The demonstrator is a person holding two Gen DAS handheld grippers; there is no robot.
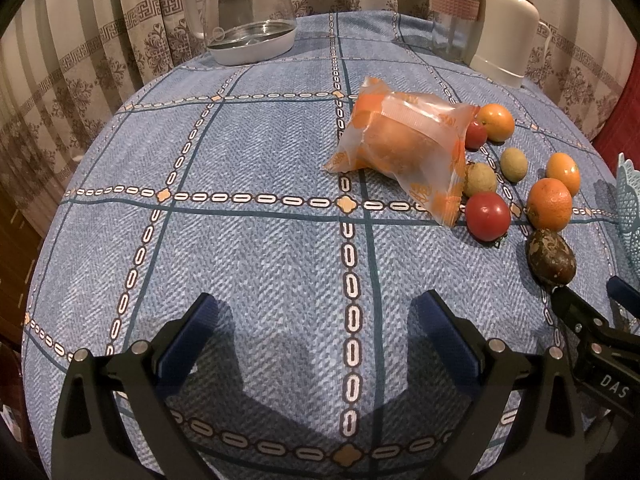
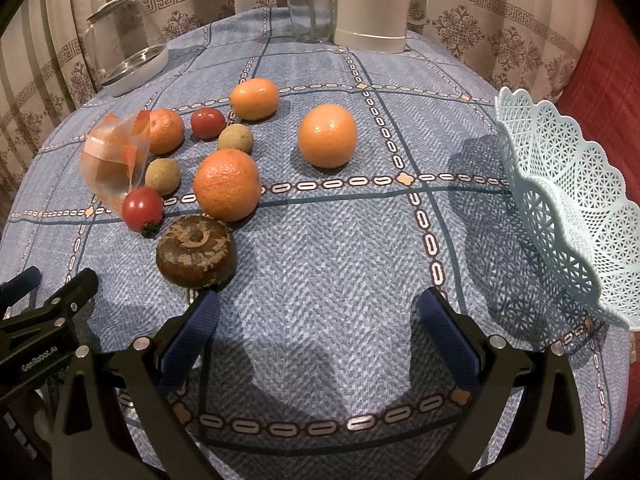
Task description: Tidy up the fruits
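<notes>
Loose fruits on a blue tablecloth (image 2: 320,240). Landmark: the dark brown fruit (image 2: 195,255). Behind it lie an orange (image 2: 227,184) and a tomato (image 2: 142,209); a bagged orange (image 2: 112,160) sits behind and to its left. The lattice basket (image 2: 568,204) stands well apart to its right. Left gripper (image 1: 316,344) and right gripper (image 2: 318,342): fingers spread wide, holding nothing.

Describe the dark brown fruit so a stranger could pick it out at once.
Start at the blue checked tablecloth, with the pale blue lattice basket on its right side. Left of the basket lies a cluster of fruit; the dark brown fruit sits at its near edge, just ahead of the right gripper. It alone is dark, flattened and patchy, unlike the smooth oranges and tomatoes.
</notes>
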